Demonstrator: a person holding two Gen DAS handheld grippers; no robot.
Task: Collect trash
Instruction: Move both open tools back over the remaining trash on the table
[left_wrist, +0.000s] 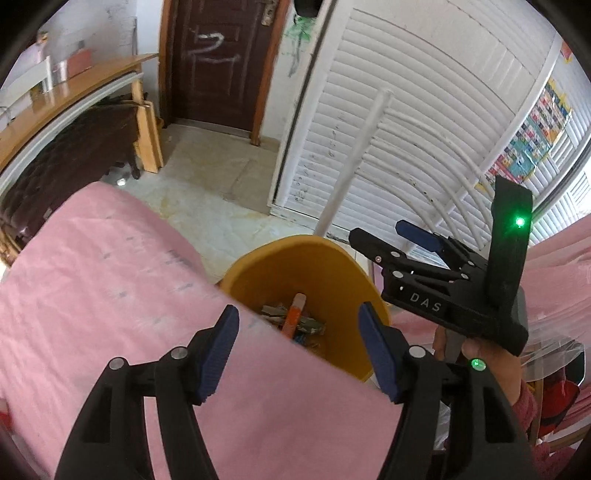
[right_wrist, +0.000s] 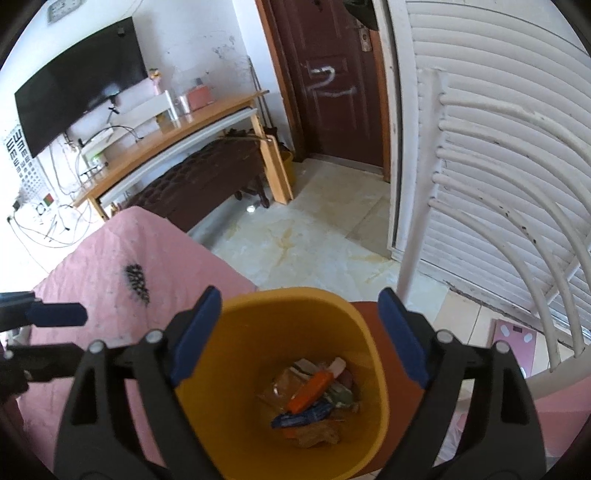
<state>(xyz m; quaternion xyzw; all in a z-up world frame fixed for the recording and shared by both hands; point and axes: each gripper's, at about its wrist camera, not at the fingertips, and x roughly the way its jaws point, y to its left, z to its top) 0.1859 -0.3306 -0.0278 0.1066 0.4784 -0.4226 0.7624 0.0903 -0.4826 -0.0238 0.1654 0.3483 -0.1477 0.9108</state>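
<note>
A: Where does the left gripper (left_wrist: 299, 347) stand?

B: Its blue pads are spread apart with nothing between them; it hangs over the edge of the pink cover (left_wrist: 110, 295), and the yellow bin (left_wrist: 314, 266) sits just ahead of its fingertips and a little below; the right-hand pad overlaps the bin's near rim in that view.

A: And the right gripper (right_wrist: 299, 336)?

B: Released as well, jaws wide and empty; it points down straight into the bin (right_wrist: 236, 332), whose mouth lies between and just beyond the two pads.

A: Where is the trash?

B: At the bottom of the bin, directly ahead of the right gripper; an orange wrapper (right_wrist: 310, 395) lies on top, a blue wrapper (right_wrist: 303, 417) just nearer the tool, with clear and pale scraps (right_wrist: 317, 434) around them; from the left wrist the same orange piece (left_wrist: 297, 314) shows between the pads, past the cover's edge.

A: Do the two tools touch?

B: No; from the left wrist the right gripper (left_wrist: 384, 236) is off to the right and further ahead, above the bin's far rim, held by a hand (left_wrist: 480, 362); from the right wrist the left gripper's blue finger (right_wrist: 55, 314) shows at the far left, over the pink cover (right_wrist: 110, 266).

A: Anything else on the cover?

B: A dark speckled patch (right_wrist: 137, 279), left of and beyond the right gripper's left pad; what it is I cannot tell.
</note>
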